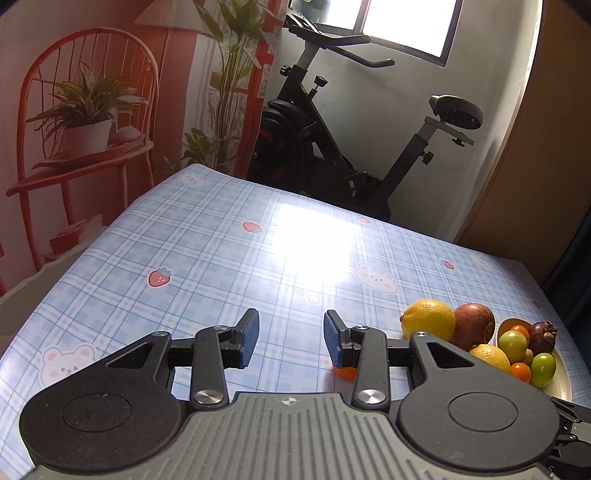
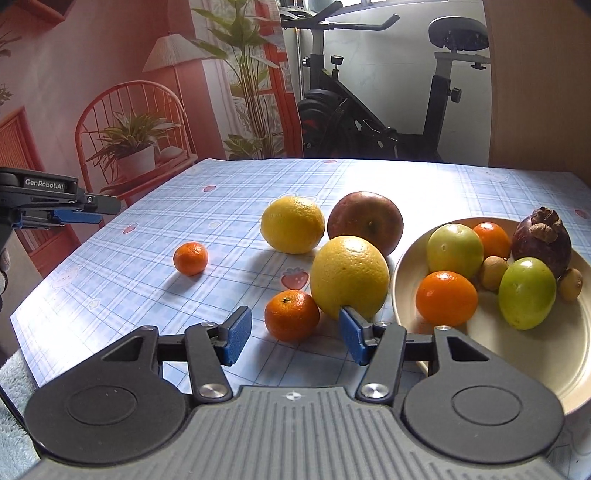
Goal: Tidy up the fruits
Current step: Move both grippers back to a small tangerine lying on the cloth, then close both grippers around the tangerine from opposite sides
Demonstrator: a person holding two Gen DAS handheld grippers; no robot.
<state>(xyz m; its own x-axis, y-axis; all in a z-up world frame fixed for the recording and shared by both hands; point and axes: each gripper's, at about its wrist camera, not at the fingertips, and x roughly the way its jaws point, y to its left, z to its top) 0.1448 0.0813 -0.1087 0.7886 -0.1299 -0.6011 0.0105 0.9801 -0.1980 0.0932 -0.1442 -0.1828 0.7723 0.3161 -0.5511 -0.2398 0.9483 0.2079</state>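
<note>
Both tongs wide open, empty; right tongs (image 2: pixel 295 334) near a tangerine (image 2: pixel 291 314) hidden from the left view.

Your left tool's right finger hides most of a small orange mandarin (image 1: pixel 345 373); cream round plate (image 2: pixel 576 354) cut off at right edge.

Daylight from the window (image 1: pixel 406 26) at 12 o'clock glares off the bench (image 1: pixel 314 251); fruit shadows fall toward 7 o'clock; fisheye edges bend.

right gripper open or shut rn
Open: in the right wrist view, the right gripper has its blue pads spread wide, with a mandarin on the table between them, ungrasped.
</note>
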